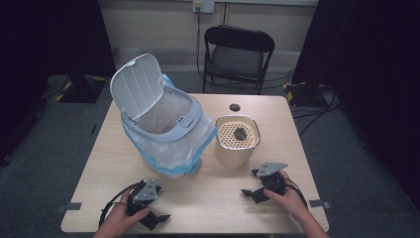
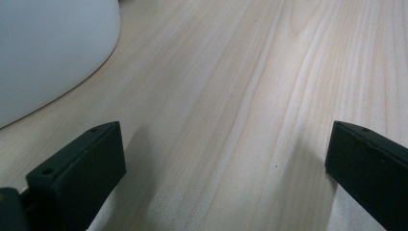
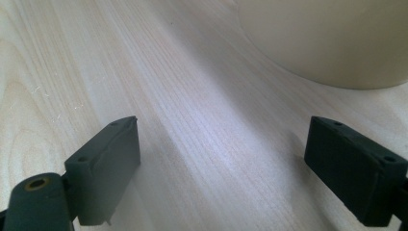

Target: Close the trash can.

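Table: your light wooden table [image 1: 208, 196] carries everything.
Bin: the pale grey plastic trash bin with a white-and-blue liner bag [image 1: 163, 131] stands left of centre, its lid tipped up.
Container: the cream round container with a perforated top [image 1: 236, 140] sits just beside the bin's right.
Left: your left gripper [image 1: 159, 206] rests near the front edge.
Right: your right gripper [image 1: 248, 182] lies near the container's front.
Behind: a black folding chair [image 1: 238, 54].

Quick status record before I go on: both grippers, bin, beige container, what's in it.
left gripper: open, low over the table, in front of the bin
right gripper: open, holding nothing, near the beige container
bin: lid up, bag-lined
beige container: right of bin, perforated insert on top
dark lump: on the insert
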